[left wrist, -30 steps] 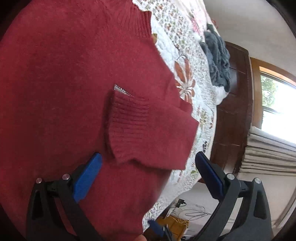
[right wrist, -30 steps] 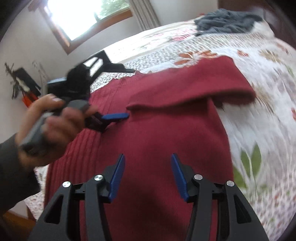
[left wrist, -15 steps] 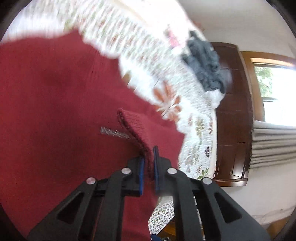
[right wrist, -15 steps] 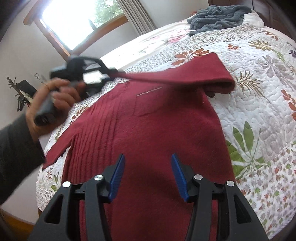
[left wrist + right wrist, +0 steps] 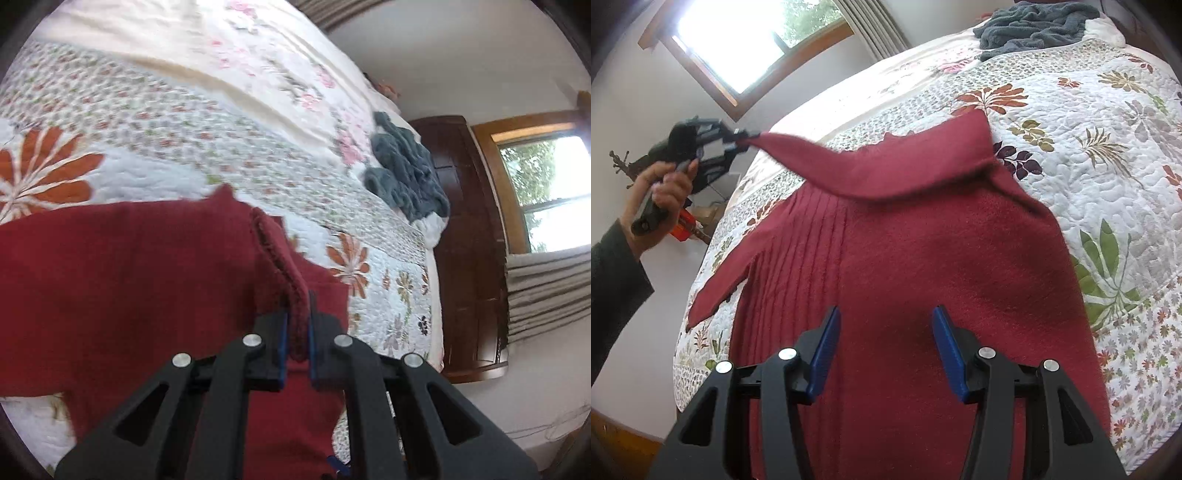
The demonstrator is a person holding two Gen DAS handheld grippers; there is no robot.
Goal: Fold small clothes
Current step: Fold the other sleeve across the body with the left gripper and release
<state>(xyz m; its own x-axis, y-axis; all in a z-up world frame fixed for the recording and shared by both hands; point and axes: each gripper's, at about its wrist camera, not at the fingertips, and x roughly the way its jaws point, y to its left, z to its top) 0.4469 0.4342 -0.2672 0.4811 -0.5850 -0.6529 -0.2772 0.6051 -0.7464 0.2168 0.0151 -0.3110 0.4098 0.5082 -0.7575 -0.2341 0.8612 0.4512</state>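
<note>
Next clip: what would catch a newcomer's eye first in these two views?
The red sweater spread across the floral quilt dominates both views. Its sleeve is stretched taut toward the window, the cuff pinched in the left gripper, held in a hand off the bed's edge. The right gripper hovers open over the sweater's body, and a grey-blue blanket lies bunched at the bed's far end.

One sweater (image 5: 905, 266) — two grippers (image 5: 884, 350) (image 5: 297, 328)
</note>
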